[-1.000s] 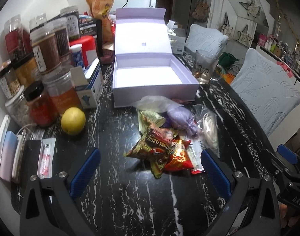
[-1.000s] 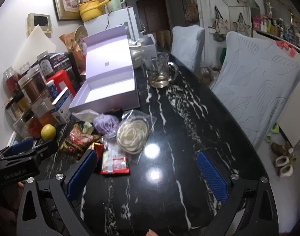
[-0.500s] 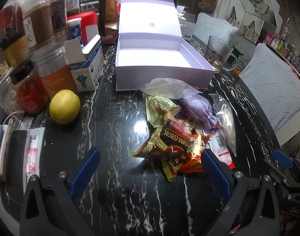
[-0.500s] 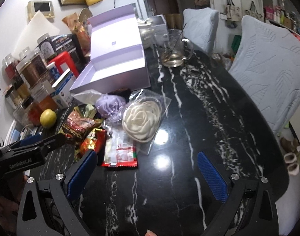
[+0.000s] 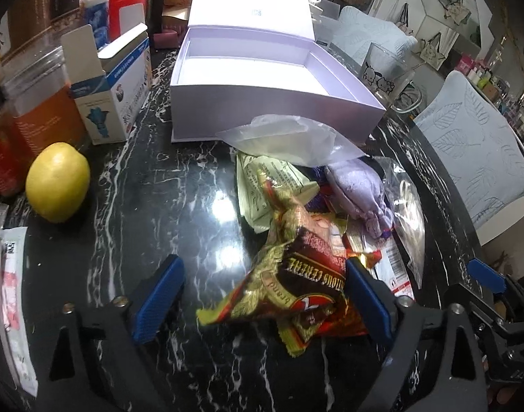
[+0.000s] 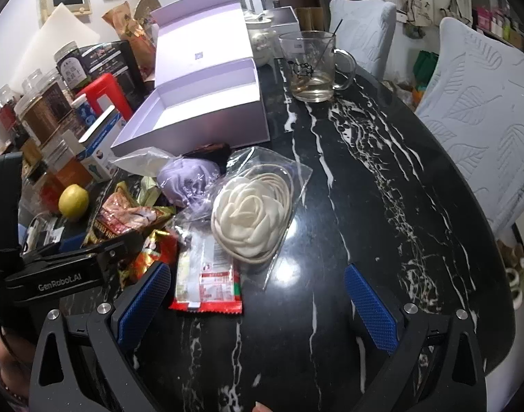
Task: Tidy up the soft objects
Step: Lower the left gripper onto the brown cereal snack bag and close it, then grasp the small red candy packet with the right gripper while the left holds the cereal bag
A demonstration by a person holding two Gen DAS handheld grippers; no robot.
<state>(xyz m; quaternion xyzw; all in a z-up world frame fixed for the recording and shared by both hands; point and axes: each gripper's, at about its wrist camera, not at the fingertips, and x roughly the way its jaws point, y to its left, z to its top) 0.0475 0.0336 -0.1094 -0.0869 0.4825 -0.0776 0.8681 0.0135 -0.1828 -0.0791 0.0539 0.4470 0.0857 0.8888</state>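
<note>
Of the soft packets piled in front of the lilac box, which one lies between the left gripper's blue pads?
The gold-and-brown foil cereal packet: it lies between the left gripper's pads. The lilac fabric bundle and bagged cream fabric rose lie beyond.

A black marble bench (image 6: 382, 185) holds an open lilac box (image 6: 200, 110) and a glass mug (image 6: 313, 68). In front of the box lie a bagged cream fabric rose (image 6: 251, 216), a purple pouch (image 6: 186, 178) and snack packets (image 6: 131, 216). The right tongs (image 6: 258, 305) hover with jaws apart above a red-edged sachet (image 6: 210, 281). The left tongs (image 6: 90, 257) reach over the snacks.
</note>
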